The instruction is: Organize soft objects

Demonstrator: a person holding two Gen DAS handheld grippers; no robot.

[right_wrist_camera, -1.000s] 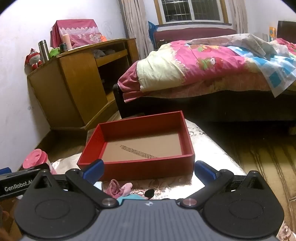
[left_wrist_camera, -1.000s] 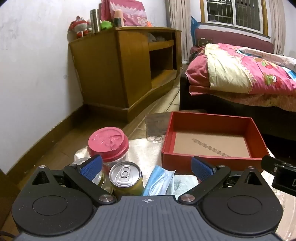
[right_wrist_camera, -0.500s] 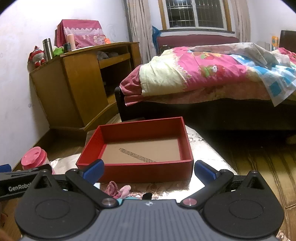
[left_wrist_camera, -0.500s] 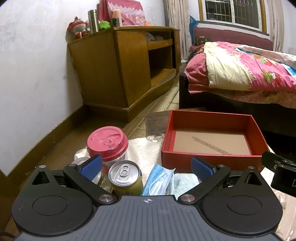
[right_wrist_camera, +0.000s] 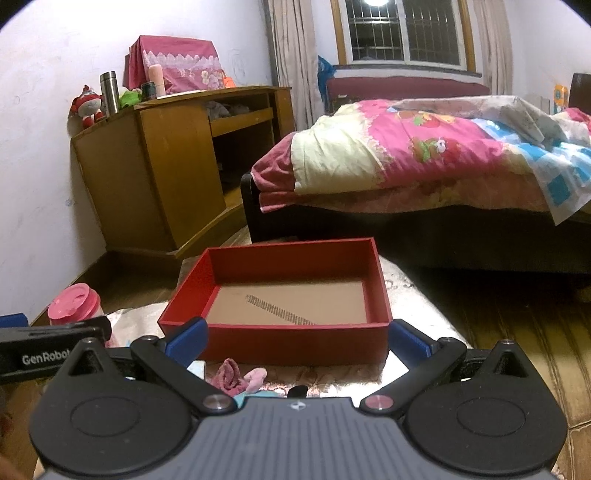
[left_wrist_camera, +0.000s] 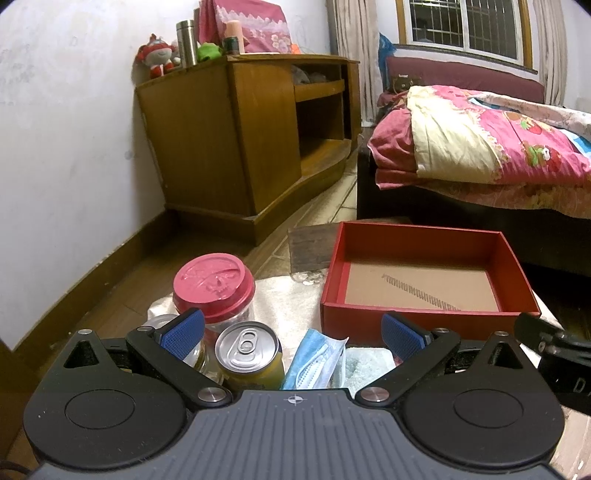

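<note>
My left gripper (left_wrist_camera: 291, 334): jaws wide apart, empty, hovering over the table's near edge.
My right gripper (right_wrist_camera: 297, 338): jaws wide apart, empty.
Mask (left_wrist_camera: 314, 360): near edge, touching towel (left_wrist_camera: 364, 363).
Pink cloth (right_wrist_camera: 236, 376): just before box (right_wrist_camera: 291, 345).
Can (left_wrist_camera: 249, 354): beside jar (left_wrist_camera: 216, 291), left side.

Premises: a home bedroom. At right of frame, a bed (right_wrist_camera: 424, 177) with a pink floral quilt (right_wrist_camera: 436, 147). At upper left, a wooden cabinet (right_wrist_camera: 166, 166) carrying a plush toy (right_wrist_camera: 88, 105) and a steel flask (right_wrist_camera: 110, 92). Curtained, barred window (right_wrist_camera: 402, 31) at top centre.
</note>
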